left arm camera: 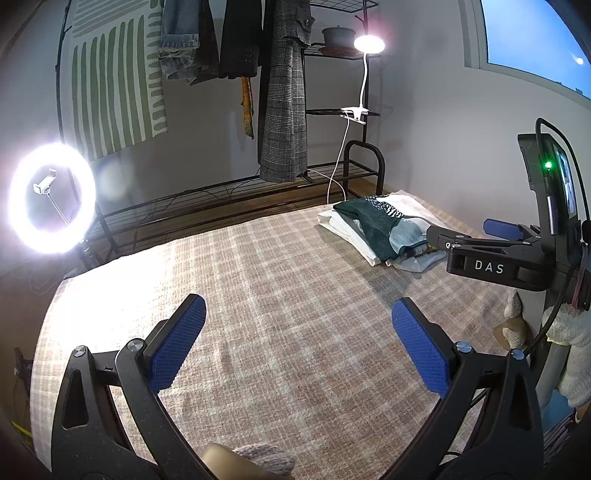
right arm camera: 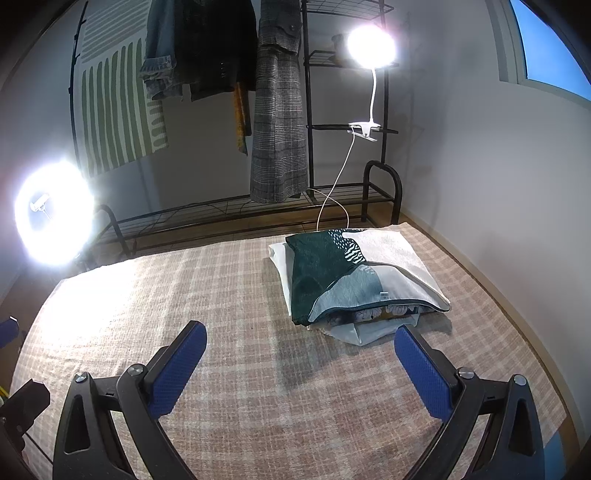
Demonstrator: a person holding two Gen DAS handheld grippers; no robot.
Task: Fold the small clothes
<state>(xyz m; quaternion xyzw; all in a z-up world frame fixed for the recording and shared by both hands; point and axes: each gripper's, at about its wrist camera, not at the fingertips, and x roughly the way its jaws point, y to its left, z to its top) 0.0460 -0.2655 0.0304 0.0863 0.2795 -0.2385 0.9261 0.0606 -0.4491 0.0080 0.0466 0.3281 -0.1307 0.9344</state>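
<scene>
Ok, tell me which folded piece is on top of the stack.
The dark green patterned piece; the white folded ones lie beneath it.

"DAS" on right claw (left arm camera: 430, 240)

A home bedroom, checked blanket (right arm camera: 258, 369) over a bed, coats on a black garment rack (right arm camera: 310, 110), ring light (left arm camera: 51, 197), clip lamp (right arm camera: 371, 48), window (left arm camera: 535, 33)
</scene>
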